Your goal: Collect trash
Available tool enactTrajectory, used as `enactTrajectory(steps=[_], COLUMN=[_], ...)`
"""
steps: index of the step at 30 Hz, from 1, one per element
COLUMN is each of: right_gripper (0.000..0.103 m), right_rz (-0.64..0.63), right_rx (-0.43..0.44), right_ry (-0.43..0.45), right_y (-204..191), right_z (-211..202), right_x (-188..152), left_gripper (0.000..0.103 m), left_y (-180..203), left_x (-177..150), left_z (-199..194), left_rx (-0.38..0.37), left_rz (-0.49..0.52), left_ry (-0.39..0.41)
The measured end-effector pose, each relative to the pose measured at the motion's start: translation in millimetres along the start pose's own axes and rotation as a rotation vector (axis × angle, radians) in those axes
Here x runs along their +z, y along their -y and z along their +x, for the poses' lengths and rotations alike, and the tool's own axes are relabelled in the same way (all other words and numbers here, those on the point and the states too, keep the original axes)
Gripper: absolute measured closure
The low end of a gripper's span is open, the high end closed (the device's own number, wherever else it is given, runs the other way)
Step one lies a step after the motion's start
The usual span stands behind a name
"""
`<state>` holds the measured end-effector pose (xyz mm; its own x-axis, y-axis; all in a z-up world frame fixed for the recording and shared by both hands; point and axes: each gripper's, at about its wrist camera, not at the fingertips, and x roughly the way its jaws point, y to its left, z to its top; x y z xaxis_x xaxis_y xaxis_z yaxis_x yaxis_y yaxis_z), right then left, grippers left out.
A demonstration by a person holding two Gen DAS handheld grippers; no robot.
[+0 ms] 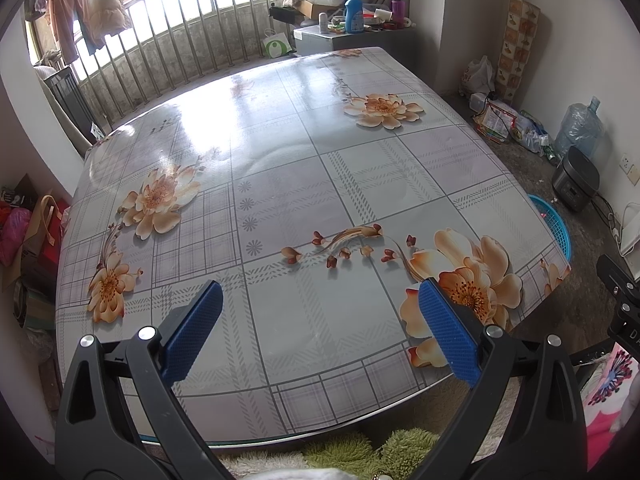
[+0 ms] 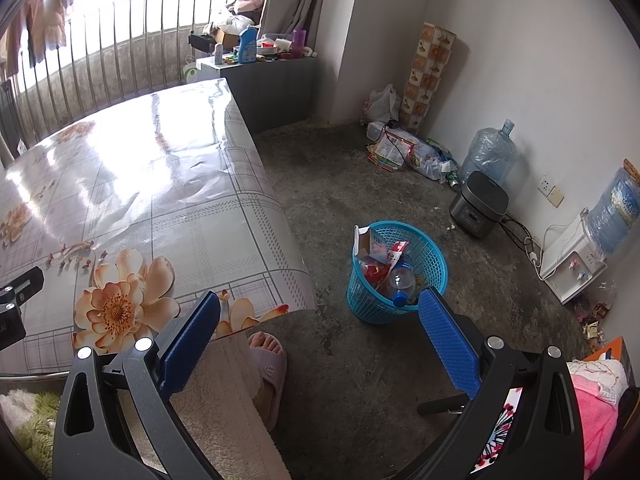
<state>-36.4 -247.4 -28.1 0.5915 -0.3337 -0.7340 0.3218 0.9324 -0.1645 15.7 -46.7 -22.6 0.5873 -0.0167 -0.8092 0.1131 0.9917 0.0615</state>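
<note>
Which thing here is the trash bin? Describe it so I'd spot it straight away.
Start at the big table with the flowered cloth and look at the bare concrete floor beside its corner. There stands a small round basket of bright blue plastic mesh, with a clear bottle and wrappers inside; nothing else nearby is open-weave.

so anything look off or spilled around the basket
Nothing is spilled by the basket; it stands upright with a bottle and wrappers inside. The only mess is loose packets and bags on the floor along the wall.

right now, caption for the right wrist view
Open right gripper over the floor, blue basket of trash ahead beside the table.
</note>
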Motion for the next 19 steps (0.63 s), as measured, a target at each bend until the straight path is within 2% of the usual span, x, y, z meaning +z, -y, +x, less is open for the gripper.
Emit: enactTrajectory(steps=[19], right_gripper=[0.006], right_rz=[0.0], right_rx=[0.0], right_ry=[0.0], right_y=[0.0], right_z=[0.5], right_x=[-2.3], left_gripper=[0.009], left_y=[0.3], left_x=[-0.4], left_z=[0.9], left_rx=[-0.006], left_rz=[0.0], left_ry=[-0.005])
